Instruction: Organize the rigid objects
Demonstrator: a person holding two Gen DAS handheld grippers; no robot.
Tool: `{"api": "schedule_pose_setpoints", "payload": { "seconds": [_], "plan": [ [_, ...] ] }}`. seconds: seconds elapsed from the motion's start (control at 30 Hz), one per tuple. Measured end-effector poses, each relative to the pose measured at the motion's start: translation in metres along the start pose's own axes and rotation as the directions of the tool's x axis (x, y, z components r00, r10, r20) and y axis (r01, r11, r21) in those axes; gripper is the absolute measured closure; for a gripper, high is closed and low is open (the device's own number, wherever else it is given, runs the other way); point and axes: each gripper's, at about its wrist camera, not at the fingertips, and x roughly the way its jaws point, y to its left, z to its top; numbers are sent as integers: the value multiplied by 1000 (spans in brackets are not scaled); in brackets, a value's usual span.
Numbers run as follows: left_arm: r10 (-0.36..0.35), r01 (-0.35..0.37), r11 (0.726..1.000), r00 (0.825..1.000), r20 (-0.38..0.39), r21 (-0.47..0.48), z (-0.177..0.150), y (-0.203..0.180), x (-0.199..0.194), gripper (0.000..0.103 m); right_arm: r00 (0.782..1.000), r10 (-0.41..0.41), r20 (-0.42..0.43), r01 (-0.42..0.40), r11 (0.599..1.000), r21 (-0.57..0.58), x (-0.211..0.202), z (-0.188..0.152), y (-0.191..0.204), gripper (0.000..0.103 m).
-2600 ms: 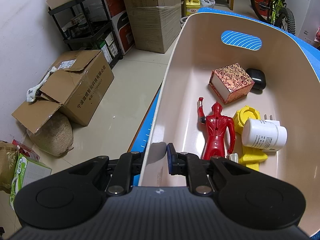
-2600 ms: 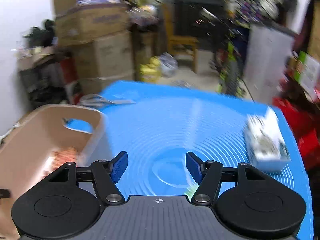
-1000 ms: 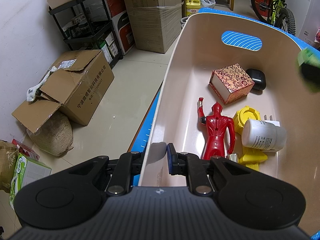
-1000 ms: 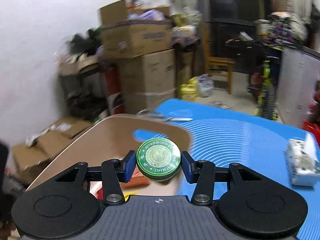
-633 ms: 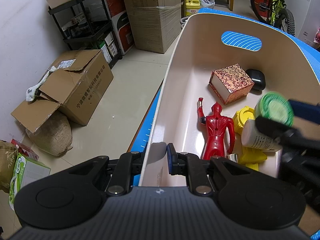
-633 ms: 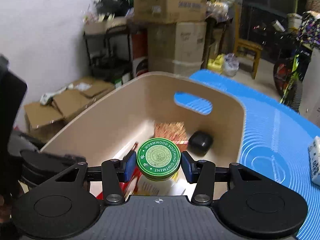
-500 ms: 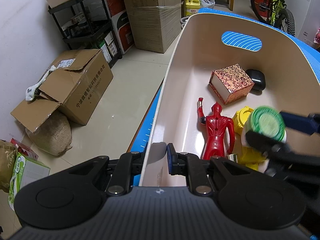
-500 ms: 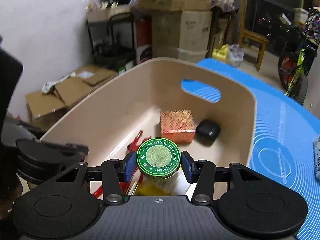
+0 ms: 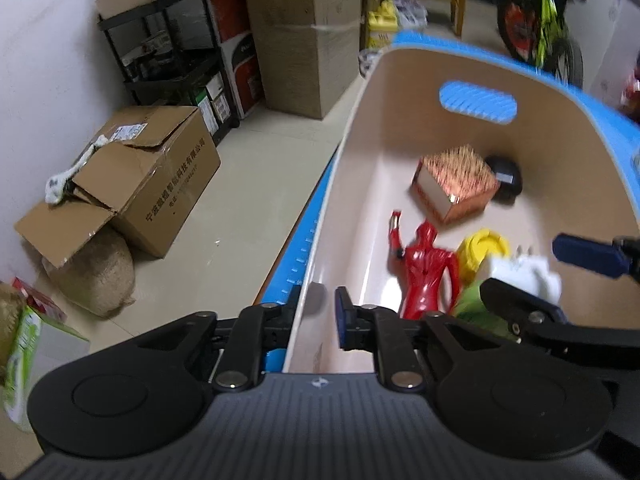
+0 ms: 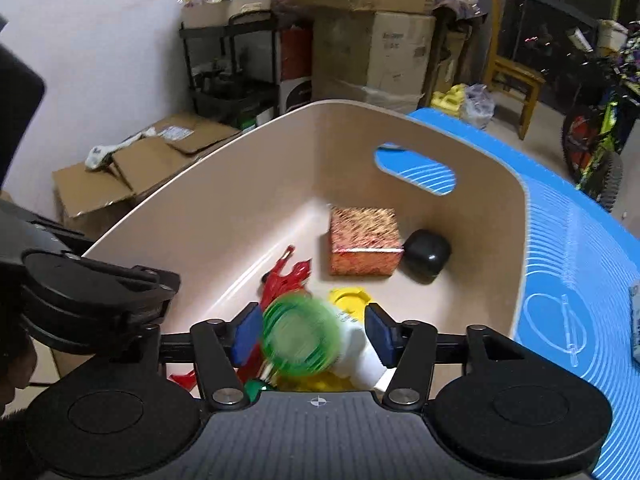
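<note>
1. My left gripper (image 9: 318, 312) is pinched on the near wall of the beige bin (image 9: 348, 168): one pad outside, one inside, wall between them.
2. My right gripper (image 10: 310, 334) hangs over the near end of the bin, jaws spread wide, nothing clamped.
3. The green tin (image 10: 300, 338) sits in the gap between my right fingers (image 10: 378, 334), motion-blurred, clear of the right pad; contact with the left pad can't be judged through the blur. In the left wrist view it's a green smear (image 9: 478, 308) low in the bin beside my right gripper (image 9: 548, 276).
4. Below the tin: white bottle (image 10: 356, 350) on its side, lying over a yellow piece (image 10: 348, 298).
5. Red toy figure (image 9: 424, 268) lies flat on the bin floor, left of the yellow piece (image 9: 482, 250).
6. Far end of bin: patterned red-gold box (image 10: 364, 240), with a black rounded case (image 10: 426, 256) touching its right side, under the handle cutout (image 10: 416, 172).
7. Bin stands on a blue mat (image 10: 568, 256).
8. Floor to the left: open cardboard box (image 9: 132, 176) and a sack (image 9: 90, 276) next to it.
</note>
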Motion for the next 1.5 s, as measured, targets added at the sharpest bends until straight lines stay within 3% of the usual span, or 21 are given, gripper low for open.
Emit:
{"api": "schedule_pose_setpoints", "payload": {
  "seconds": [0.03, 0.13, 0.23, 0.37, 0.53, 0.67, 0.83, 1.0, 1.23, 1.5],
  "plan": [
    [-13, 13, 1000, 1000, 4, -29, 0, 1, -5, 64, 1000, -7, 14, 7, 1000, 1, -4, -1, -1, 35],
    [-19, 22, 998, 998, 59, -63, 3, 4, -32, 47, 997, -40, 63, 40, 999, 14, -22, -3, -7, 33],
    [-9, 13, 1000, 992, 125, -25, 2, -3, -68, 30, 991, -68, 117, 64, 997, 44, -49, -6, -14, 29],
    [27, -42, 996, 983, 184, 79, -11, -19, -115, 30, 979, -130, 158, 118, 989, 85, -87, -10, -25, 23],
    [38, -88, 978, 966, 254, 189, -38, -32, -181, 30, 973, -177, 146, 156, 977, 145, -134, -20, -30, 19],
    [28, -96, 970, 957, 288, 225, -60, -38, -226, 30, 960, -226, 165, 199, 966, 163, -180, -36, -26, 14],
    [16, -91, 971, 946, 324, 220, -87, -49, -272, 28, 954, -233, 190, 197, 962, 191, -241, -62, -18, 13],
    [-54, -21, 977, 937, 344, 211, -109, -69, -299, 27, 943, -253, 215, 209, 955, 210, -303, -97, -13, 11],
    [-128, 63, 979, 931, 343, 195, -145, -87, -319, 26, 935, -299, 189, 249, 936, 249, -364, -151, -21, 11],
    [-130, 89, 986, 938, 321, 140, -185, -79, -324, 26, 914, -356, 197, 308, 922, 236, -408, -189, -11, 11]
  ]
}}
